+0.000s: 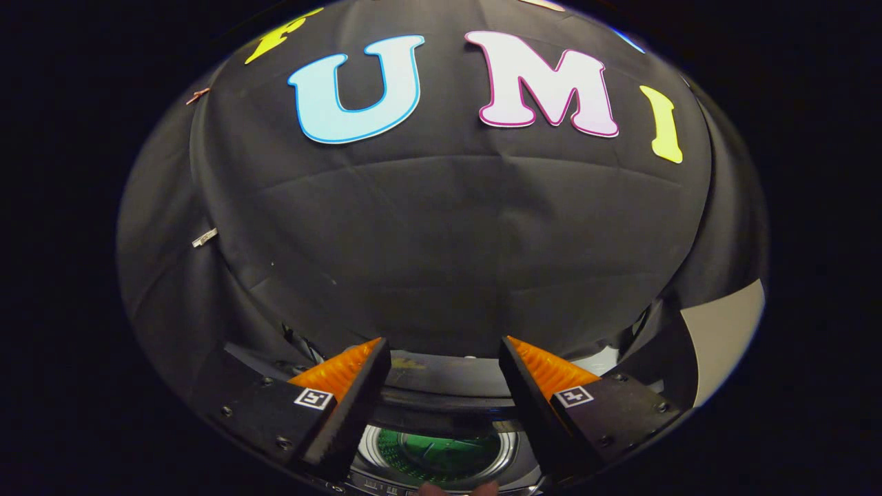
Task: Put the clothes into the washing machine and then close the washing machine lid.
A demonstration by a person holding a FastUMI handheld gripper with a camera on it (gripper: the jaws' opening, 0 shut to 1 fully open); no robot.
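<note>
My gripper (444, 348) is open, its two fingers spread wide with nothing between them. Below and between the fingers lies the washing machine (441, 403), seen from above, with its round drum opening (441, 451) uncovered. Something green (451, 451) lies down inside the drum. The machine's dark back panel (441, 375) runs across just beyond the fingertips. A small part of a hand (455, 488) peeks in at the near rim of the machine.
The booth's black cloth wall (441, 262) rises straight ahead, close behind the machine. A pale panel (727, 331) stands to the right of the machine. Two small clips (204, 238) hold the cloth on the left.
</note>
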